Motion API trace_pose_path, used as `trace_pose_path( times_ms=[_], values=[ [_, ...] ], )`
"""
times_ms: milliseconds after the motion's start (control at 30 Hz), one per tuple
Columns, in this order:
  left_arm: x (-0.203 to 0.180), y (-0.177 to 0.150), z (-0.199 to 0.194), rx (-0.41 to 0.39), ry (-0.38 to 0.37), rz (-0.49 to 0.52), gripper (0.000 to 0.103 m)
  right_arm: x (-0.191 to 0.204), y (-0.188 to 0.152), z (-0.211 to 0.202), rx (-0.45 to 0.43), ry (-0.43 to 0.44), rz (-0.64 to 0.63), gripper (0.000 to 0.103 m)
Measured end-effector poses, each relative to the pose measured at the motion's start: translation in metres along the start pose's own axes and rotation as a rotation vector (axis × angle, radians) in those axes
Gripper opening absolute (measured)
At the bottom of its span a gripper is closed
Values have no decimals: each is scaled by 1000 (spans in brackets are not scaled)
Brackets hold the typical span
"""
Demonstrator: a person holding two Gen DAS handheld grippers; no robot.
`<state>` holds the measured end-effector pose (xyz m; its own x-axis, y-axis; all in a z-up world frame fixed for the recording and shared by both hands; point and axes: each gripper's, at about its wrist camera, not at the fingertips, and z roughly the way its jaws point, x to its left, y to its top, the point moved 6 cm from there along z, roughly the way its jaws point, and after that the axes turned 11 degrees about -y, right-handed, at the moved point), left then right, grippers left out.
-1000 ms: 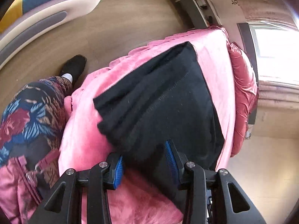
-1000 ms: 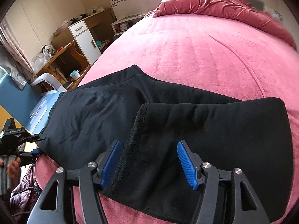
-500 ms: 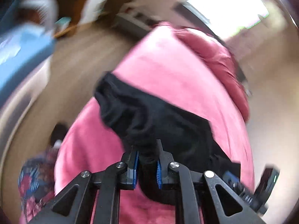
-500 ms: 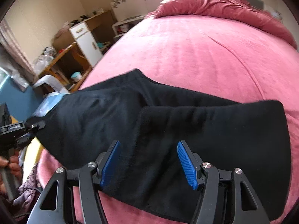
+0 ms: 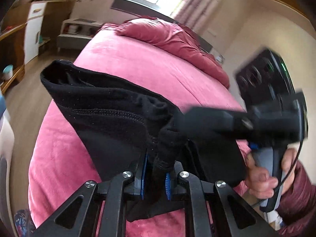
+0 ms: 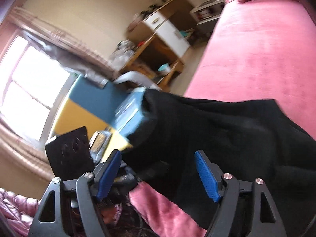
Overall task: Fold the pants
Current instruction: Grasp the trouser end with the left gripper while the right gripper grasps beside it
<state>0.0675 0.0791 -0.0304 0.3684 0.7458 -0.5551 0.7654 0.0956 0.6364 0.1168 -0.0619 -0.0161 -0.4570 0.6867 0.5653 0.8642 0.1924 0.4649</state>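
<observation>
The black pants [image 5: 110, 106] are gathered at one end and lifted off the pink bed [image 5: 138, 63]. My left gripper [image 5: 155, 169] is shut on a bunched fold of them, and the rest drapes away to the left. At the right a hand [image 5: 258, 179] holds my right gripper [image 5: 187, 122], whose tips reach the cloth just above the left one. In the right wrist view the right gripper [image 6: 158, 169] has its jaws opening wide. The pants [image 6: 227, 134] hang between and beyond its blue pads [image 6: 205, 175], which do not press on them.
A bunched pink duvet [image 5: 167, 37] lies at the head of the bed. Beside the bed stand a white cabinet [image 5: 34, 25], a low shelf [image 5: 77, 29], a wooden desk [image 6: 150, 59] and a blue and yellow panel [image 6: 94, 98]. The left tool's black back plate [image 6: 67, 154] is close on the left.
My left gripper has shut on the pants' edge, rolled and lifted it off the bed. The right gripper has swung left toward that lifted end, and its jaws stand wider.
</observation>
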Motion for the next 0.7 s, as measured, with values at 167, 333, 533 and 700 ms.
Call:
trace_pose_path(
  times_ms=[167, 333, 533, 700],
  values=[
    [-9, -6, 6, 23, -9, 31, 14, 2, 5, 33, 71, -60, -37, 54],
    [-16, -8, 11, 79, -87, 26, 23, -9, -3, 33, 55, -148, -49, 22],
    [-2, 3, -18, 20, -288, -109, 30, -32, -7, -16, -37, -136, 48, 21],
    [48, 5, -16, -21, -233, -317, 32, -31, -12, -60, -116, -106, 83, 21]
  ],
)
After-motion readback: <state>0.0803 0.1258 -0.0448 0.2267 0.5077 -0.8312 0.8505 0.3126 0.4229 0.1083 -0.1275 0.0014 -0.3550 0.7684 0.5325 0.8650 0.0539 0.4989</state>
